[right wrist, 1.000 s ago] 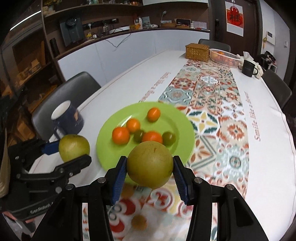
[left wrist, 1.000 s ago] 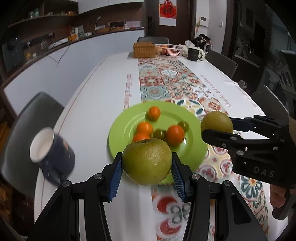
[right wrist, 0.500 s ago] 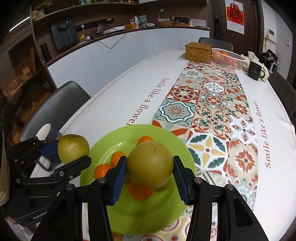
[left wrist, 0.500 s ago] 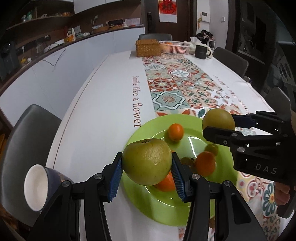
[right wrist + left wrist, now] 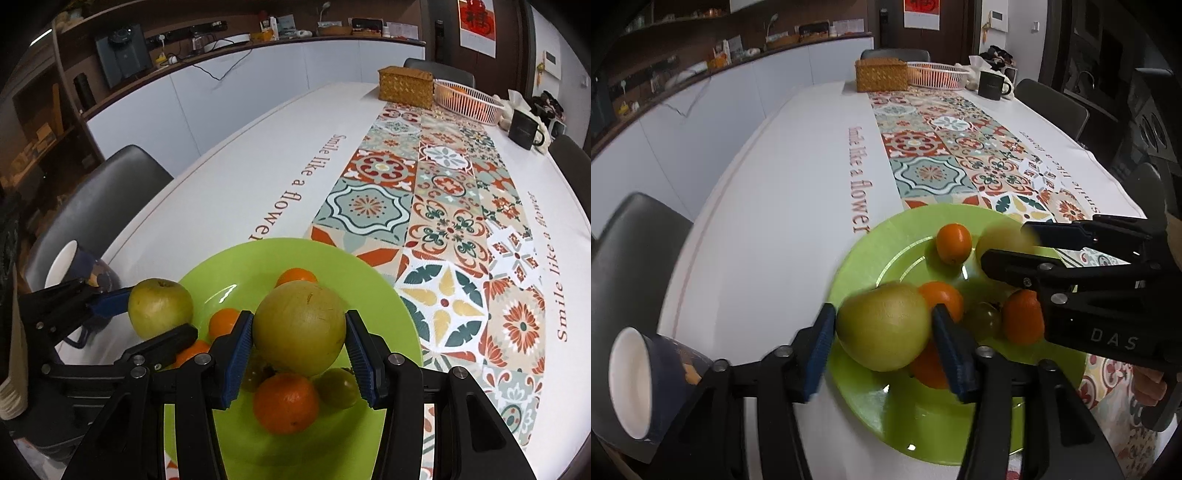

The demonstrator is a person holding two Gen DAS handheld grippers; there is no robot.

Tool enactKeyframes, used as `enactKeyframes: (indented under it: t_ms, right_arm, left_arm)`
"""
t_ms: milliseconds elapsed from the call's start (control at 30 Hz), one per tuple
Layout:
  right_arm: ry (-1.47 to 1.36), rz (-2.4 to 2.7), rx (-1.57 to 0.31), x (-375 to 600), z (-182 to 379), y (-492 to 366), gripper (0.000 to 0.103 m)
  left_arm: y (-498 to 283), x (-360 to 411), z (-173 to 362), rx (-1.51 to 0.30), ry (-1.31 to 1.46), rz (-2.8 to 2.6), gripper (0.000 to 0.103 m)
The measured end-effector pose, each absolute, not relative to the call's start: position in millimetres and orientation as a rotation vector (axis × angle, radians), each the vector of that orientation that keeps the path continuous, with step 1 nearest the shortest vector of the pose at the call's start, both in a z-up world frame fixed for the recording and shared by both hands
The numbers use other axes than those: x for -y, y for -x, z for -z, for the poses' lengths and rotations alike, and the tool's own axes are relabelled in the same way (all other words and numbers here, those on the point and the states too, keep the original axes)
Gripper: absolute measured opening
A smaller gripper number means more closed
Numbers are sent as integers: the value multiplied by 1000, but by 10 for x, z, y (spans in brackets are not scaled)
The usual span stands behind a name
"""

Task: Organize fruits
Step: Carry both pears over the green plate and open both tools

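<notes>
Left wrist view: my left gripper is clamped on the green apple. A second ago it hung short of the green plate; now it is over the plate's near left part, so I judge release is close. The plate holds small oranges and green fruits.

Right wrist view: my right gripper is clamped on the yellow-green pear, likewise carried in over the plate's near middle. A navy mug stands left of the plate.

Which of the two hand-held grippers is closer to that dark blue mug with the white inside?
The left hand-held gripper. It holds a green apple beside the mug, while the right hand-held gripper is farther away, over the green plate.
</notes>
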State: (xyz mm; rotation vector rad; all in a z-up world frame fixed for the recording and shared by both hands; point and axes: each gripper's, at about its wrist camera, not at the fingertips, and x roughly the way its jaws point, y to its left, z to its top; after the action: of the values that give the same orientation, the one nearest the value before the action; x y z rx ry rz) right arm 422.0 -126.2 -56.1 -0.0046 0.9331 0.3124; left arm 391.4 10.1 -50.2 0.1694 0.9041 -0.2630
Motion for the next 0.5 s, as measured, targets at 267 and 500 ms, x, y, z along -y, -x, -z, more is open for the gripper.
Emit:
enactKeyframes:
  t_ms: [267,500]
  right_arm:
    - [27,-287,-872,1367,448,-3974,64]
    - [23,-258,-800,1525,245,-3483,64]
  left_arm:
    - [-3642,-79,332,-843,-203,226,68]
    - [-3218,-80,119,-803,-153,199,73]
